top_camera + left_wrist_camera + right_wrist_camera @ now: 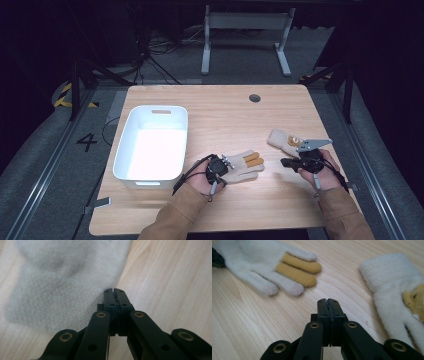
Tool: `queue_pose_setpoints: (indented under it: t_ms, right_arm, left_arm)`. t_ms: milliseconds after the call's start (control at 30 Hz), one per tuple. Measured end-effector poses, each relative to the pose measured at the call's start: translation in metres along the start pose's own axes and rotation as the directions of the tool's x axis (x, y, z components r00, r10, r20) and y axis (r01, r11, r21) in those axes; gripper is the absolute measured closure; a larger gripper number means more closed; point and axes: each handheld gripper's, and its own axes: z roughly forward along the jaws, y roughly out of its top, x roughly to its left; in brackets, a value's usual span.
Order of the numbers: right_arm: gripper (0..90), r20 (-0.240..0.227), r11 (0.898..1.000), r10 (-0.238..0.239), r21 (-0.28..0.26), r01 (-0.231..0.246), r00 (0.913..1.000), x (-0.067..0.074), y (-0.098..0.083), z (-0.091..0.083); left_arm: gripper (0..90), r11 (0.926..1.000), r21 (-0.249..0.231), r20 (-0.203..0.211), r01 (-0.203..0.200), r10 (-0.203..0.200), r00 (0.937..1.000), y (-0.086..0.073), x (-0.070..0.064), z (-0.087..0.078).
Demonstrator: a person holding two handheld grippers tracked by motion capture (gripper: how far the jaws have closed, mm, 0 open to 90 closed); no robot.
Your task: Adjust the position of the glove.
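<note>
Wooden table (225,112) held a white bin (150,145) and two gloves. Left hand-held gripper (114,291), jaws together, sat at the near glove (242,165); right hand-held gripper (328,301), also closed, idled beside the far glove (282,140). Closed jaws could just shove fabric.

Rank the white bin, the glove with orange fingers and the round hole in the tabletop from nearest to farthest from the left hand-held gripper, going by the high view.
1. Glove with orange fingers: directly right of the left hand-held gripper, its cuff end at the jaws.
2. White bin: just to its left, near the table's left edge.
3. Round hole: far side of the table, up and right.
</note>
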Motion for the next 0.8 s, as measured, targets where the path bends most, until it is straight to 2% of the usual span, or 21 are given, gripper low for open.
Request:
queue_pose_setpoints:
  t_ms: [100,200,367,400,600,700,767,800]
  right_arm:
    - [90.0,0.001,1.000,-0.001,0.002,0.001,1.0000,0.000,-0.001,0.000]
    - [90.0,0.008,1.000,0.004,0.000,-0.004,1.0000,0.000,-0.003,-0.002]
    - [90.0,0.009,1.000,0.010,-0.006,-0.010,0.9999,-0.002,-0.004,-0.005]
    - [90.0,0.009,1.000,0.012,-0.009,-0.012,0.9999,-0.002,-0.004,-0.005]
    - [90.0,0.015,1.000,0.017,-0.005,-0.017,0.9997,-0.001,-0.007,-0.005]
    - [90.0,0.023,1.000,0.021,-0.002,-0.021,0.9995,-0.001,-0.010,-0.007]
    - [90.0,0.032,0.999,0.033,-0.003,-0.032,0.9990,-0.001,-0.012,-0.010]
    - [90.0,0.032,0.999,0.033,-0.003,-0.032,0.9990,-0.001,-0.012,-0.010]
  left_arm:
    - [89.5,0.9997,-0.015,-0.010,0.018,-0.018,0.9998,-0.001,0.006,0.000]
    - [89.0,0.9985,-0.035,0.003,0.043,-0.043,0.9991,-0.001,0.010,0.000]
    - [86.6,0.9983,-0.039,0.023,0.044,-0.043,0.9988,-0.001,0.010,-0.003]
    - [85.5,0.9977,-0.049,0.038,0.046,-0.044,0.9983,-0.001,0.009,-0.007]
    - [81.7,0.9945,-0.097,0.046,0.038,-0.034,0.9984,0.002,0.008,-0.024]
    - [81.1,0.9899,-0.137,0.047,0.037,-0.031,0.9984,0.003,0.010,-0.034]
    - [79.9,0.9836,-0.175,0.040,0.044,-0.038,0.9985,0.004,0.014,-0.044]
    - [79.7,0.9836,-0.175,0.040,0.044,-0.038,0.9985,0.004,0.014,-0.044]
